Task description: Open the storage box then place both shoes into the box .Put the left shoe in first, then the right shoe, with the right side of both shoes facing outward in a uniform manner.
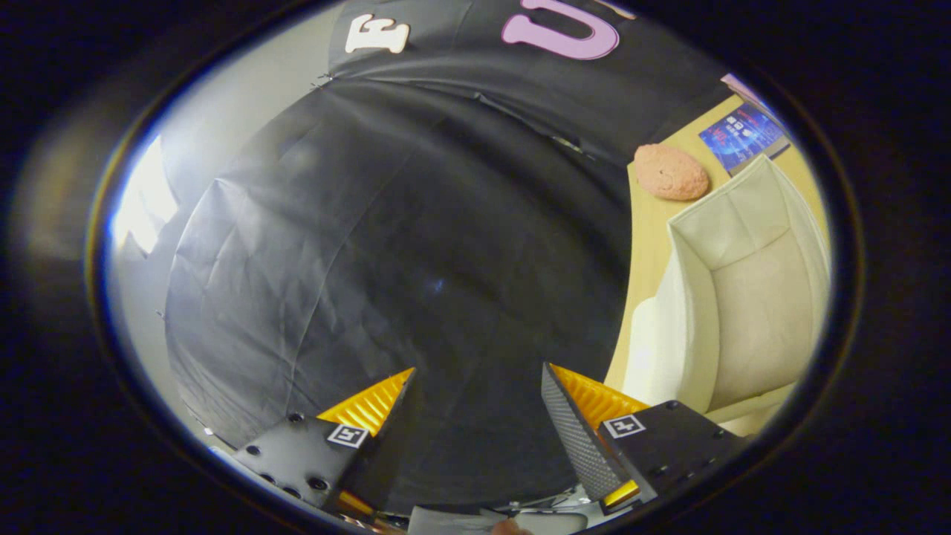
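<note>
My gripper (477,379) is open, its two fingers spread wide with nothing between them. The view is rolled sideways and the fingers face the booth's black cloth wall. To the right of the right finger (576,431) stands the cream storage box (743,297) on the wooden table (646,253). Its pale inside shows from here, and I cannot tell how its lid stands. A pale rounded shape (646,349) lies against the box on the side towards the fingers; I cannot tell whether it is a shoe.
A pink lumpy sponge-like object (671,172) lies on the table beyond the box. A dark printed card (743,137) sits beside it near the table's far edge. A bright light patch (145,197) glows on the pale wall left of the cloth.
</note>
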{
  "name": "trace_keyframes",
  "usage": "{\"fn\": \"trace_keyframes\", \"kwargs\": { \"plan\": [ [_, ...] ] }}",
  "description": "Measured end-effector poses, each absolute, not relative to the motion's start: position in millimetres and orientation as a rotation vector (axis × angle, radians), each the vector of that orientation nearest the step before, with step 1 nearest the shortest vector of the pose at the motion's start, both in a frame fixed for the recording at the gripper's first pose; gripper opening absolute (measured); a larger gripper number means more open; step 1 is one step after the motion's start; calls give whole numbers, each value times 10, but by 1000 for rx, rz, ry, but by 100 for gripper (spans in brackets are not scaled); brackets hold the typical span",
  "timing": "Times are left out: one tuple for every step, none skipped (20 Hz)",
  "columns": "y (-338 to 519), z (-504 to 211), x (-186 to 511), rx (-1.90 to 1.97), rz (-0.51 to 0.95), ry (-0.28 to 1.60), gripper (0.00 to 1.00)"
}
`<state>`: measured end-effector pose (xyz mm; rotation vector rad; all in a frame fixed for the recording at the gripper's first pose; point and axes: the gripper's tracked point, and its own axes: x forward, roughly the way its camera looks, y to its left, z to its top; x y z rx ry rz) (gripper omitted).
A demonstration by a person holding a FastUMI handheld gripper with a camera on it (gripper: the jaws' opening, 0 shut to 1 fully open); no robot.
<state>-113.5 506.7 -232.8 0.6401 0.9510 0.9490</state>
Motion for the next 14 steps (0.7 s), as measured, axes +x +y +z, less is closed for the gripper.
{"fn": "trace_keyframes", "kwargs": {
  "plan": [
    [5005, -2298, -1074, 629, 938, 923, 98],
    [4921, -2279, -1003, 617, 924, 901, 98],
    [4823, -2246, -937, 605, 908, 881, 98],
    [4699, -2200, -870, 595, 891, 856, 98],
    [4565, -2148, -783, 585, 870, 828, 98],
    [4422, -2105, -695, 572, 848, 801, 98],
    [4265, -2071, -612, 556, 828, 774, 98],
    [4093, -2066, -541, 531, 800, 747, 98],
    [3896, -2094, -457, 496, 764, 721, 98],
    [3682, -2131, -366, 456, 723, 701, 98],
    [3467, -2174, -289, 415, 680, 686, 98],
    [3240, -2228, -235, 375, 636, 679, 98],
    [3016, -2285, -200, 336, 592, 677, 98],
    [2788, -2354, -161, 294, 552, 679, 98]
  ]
}}
